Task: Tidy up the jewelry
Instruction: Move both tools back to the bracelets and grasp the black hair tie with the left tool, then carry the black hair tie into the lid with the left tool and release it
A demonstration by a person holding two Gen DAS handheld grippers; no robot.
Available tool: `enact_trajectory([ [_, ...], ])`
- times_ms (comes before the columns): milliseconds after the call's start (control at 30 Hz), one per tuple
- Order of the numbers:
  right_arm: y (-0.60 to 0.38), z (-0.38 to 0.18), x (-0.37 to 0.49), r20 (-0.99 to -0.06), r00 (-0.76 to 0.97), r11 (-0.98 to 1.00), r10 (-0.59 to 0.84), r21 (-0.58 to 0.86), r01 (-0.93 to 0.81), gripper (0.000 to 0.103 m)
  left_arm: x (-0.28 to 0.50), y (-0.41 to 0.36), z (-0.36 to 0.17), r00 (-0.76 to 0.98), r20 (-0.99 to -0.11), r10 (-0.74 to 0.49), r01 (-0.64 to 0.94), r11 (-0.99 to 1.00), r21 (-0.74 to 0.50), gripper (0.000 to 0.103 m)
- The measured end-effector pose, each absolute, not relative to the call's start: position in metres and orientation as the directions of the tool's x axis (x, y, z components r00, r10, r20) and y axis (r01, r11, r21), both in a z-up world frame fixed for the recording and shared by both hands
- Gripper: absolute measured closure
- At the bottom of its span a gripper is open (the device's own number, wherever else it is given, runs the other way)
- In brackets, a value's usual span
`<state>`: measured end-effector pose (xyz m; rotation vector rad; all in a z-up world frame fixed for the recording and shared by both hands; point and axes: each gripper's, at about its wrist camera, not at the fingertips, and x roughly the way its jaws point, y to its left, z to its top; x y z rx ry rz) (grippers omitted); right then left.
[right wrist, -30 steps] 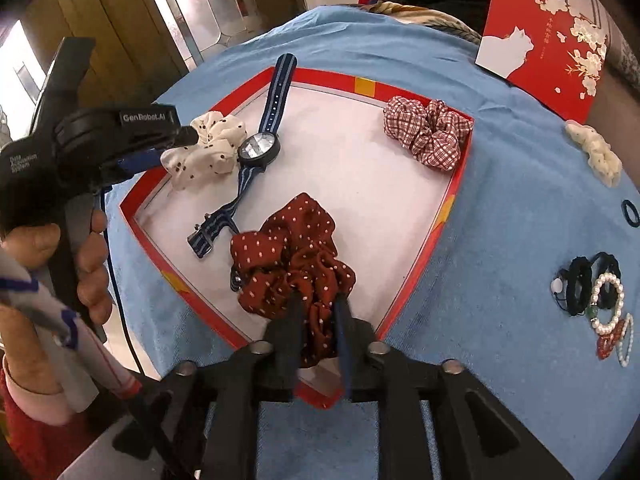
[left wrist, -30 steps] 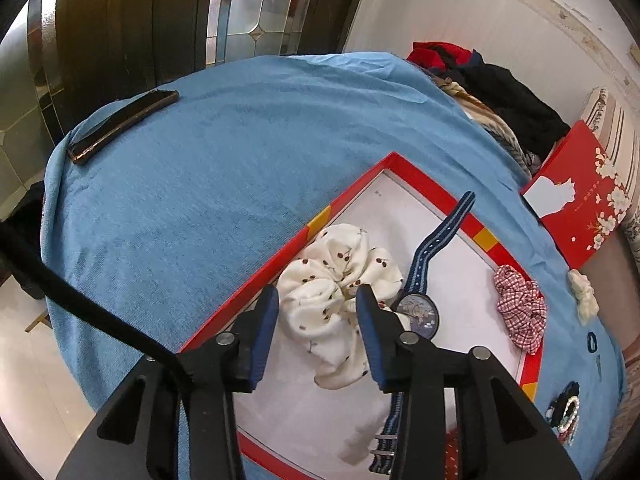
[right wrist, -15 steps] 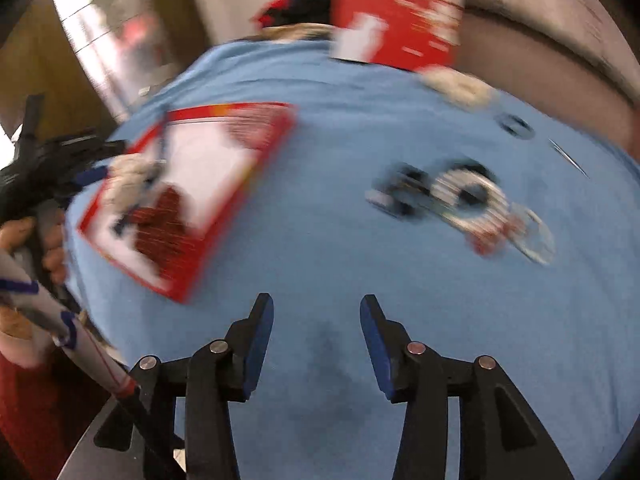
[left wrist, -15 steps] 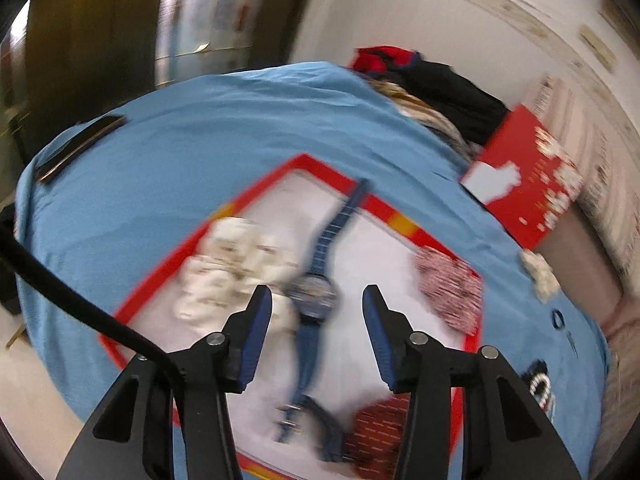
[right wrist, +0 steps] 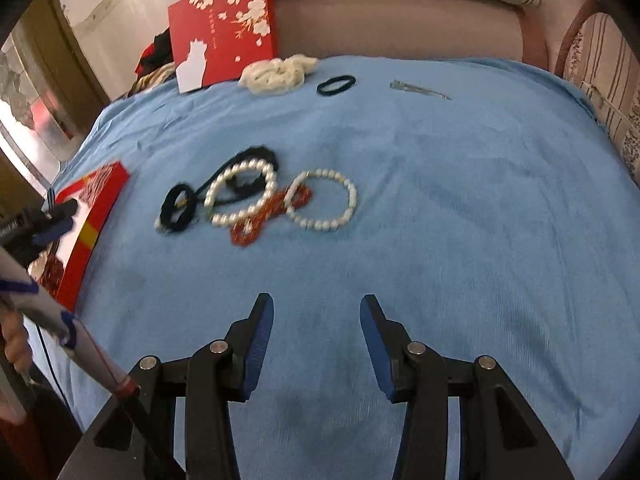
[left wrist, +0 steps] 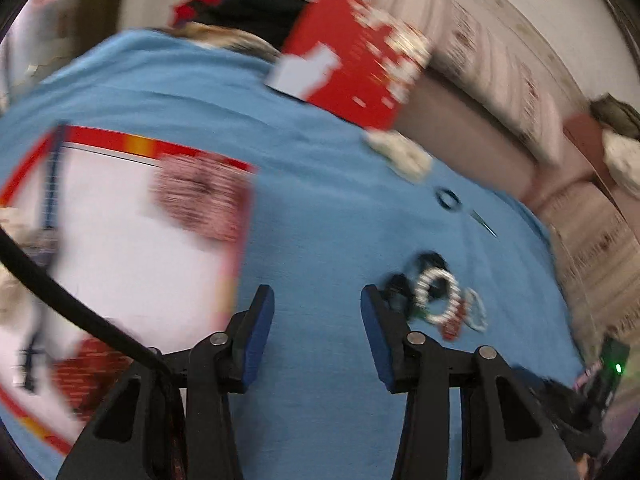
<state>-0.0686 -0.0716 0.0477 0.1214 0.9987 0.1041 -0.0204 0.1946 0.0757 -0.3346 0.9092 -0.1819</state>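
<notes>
A red-rimmed tray [left wrist: 104,140] with a white floor holds a red checked scrunchie [left wrist: 200,196], a dark red dotted scrunchie [left wrist: 88,372] and a blue watch strap [left wrist: 50,184]. My left gripper [left wrist: 316,308] hangs over blue cloth just right of the tray; its jaws are closing a little with nothing between them. A heap of bracelets and hair ties lies on the cloth: two pearl bracelets [right wrist: 240,196] [right wrist: 324,200], a red beaded one [right wrist: 256,220] and black hair ties [right wrist: 178,210]. My right gripper [right wrist: 316,312] stands open and bare, short of that heap.
A red box lid [right wrist: 224,28] with white blossoms leans at the back. Beside it lie a cream scrunchie [right wrist: 276,74], a black hair tie [right wrist: 336,84] and a thin hair clip [right wrist: 420,90]. Striped cushions border the far edge. A sleeve [right wrist: 48,320] shows at left.
Both grippers swung right, away from the tray and toward the bracelet heap. The right gripper let go of the dark red scrunchie, which stays in the tray, and opened.
</notes>
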Motion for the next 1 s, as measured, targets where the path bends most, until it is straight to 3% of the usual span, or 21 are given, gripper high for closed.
enact_trajectory([
  [267,-0.084,0.040,-0.027,-0.811,0.562,0.985,0.163,0.168,-0.043,0.054,0.029,0.127,0.045,0.472,-0.824,-0.313,0.171,0.950,-0.262,0.061],
  [700,-0.093,0.020,0.011,-0.822,0.551,0.988,0.145,0.152,-0.033,0.056,0.059,0.116,0.023,0.403,-0.819,-0.408,0.202,0.913,-0.356,0.061],
  [767,-0.087,0.018,0.012,-0.821,0.557,0.992,0.122,0.119,-0.041,0.056,0.058,0.114,0.024,0.404,-0.818,-0.409,0.210,0.912,-0.352,0.065],
  [800,-0.084,0.017,0.012,-0.821,0.562,0.994,0.105,0.096,-0.046,0.057,0.059,0.112,0.024,0.401,-0.819,-0.409,0.214,0.912,-0.350,0.073],
  [833,-0.081,0.016,0.013,-0.819,0.566,0.996,0.090,0.075,-0.049,0.059,0.060,0.108,0.022,0.396,-0.822,-0.409,0.220,0.912,-0.347,0.084],
  [900,-0.077,0.016,0.012,-0.816,0.574,0.997,0.069,0.046,-0.055,0.080,0.058,0.101,0.021,0.389,-0.835,-0.389,0.230,0.919,-0.321,0.093],
  [967,-0.076,0.017,0.012,-0.817,0.571,0.997,0.080,0.055,-0.061,0.095,0.055,0.095,0.024,0.406,-0.838,-0.366,0.241,0.927,-0.288,0.096],
  [1000,-0.076,0.019,0.013,-0.818,0.569,0.996,0.088,0.066,-0.060,0.096,0.053,0.094,0.027,0.410,-0.834,-0.370,0.245,0.925,-0.290,0.096],
])
